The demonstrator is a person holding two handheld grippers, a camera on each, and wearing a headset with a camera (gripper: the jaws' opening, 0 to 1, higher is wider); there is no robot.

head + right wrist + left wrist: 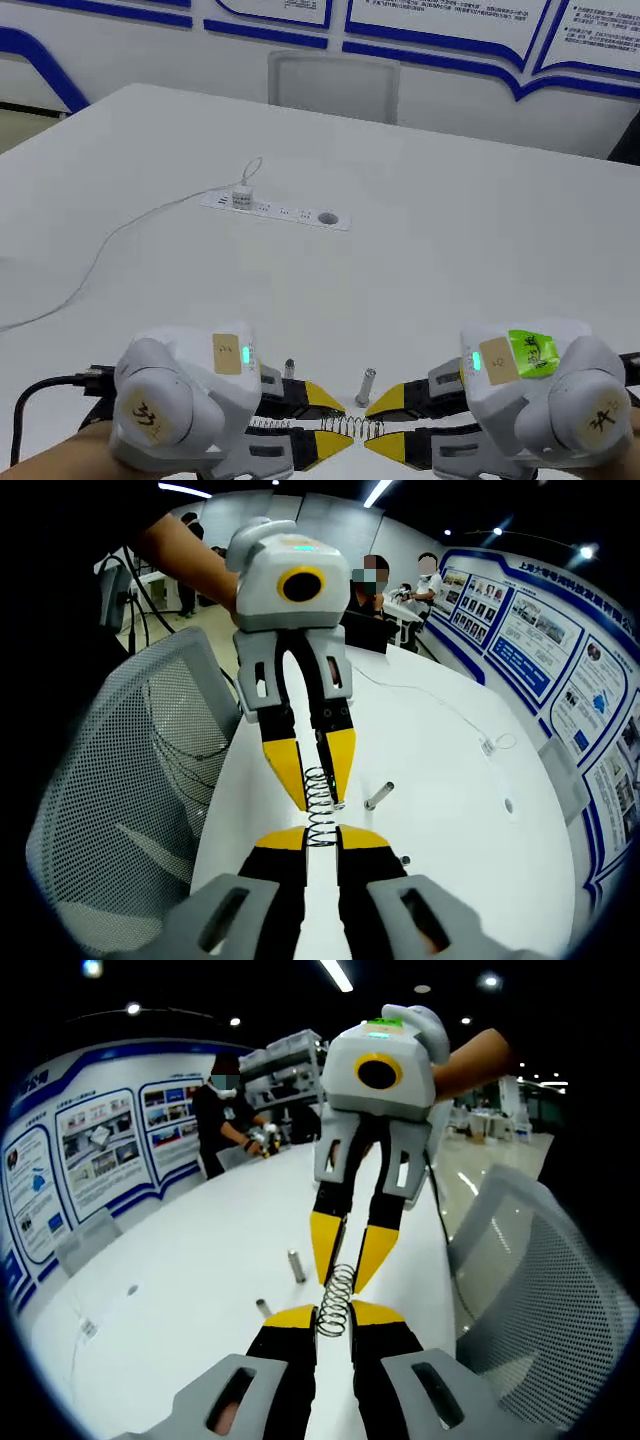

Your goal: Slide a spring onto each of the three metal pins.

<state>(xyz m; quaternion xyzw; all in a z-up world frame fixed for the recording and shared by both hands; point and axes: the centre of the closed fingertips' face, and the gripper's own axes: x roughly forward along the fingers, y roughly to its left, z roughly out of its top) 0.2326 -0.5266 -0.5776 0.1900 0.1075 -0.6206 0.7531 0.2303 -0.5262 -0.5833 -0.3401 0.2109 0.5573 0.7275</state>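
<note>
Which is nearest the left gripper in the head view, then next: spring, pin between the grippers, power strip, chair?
1. spring, gripped at the left gripper tips.
2. pin, just beyond, between the grippers.
3. power strip, mid-table.
4. chair, past the far edge.

The head view's bottom edge cuts off the left gripper [345, 426] and right gripper [368, 425]. Jaw tips hide both ends of the spring [352, 427]. Text on the wall posters [440, 20] is illegible.
</note>
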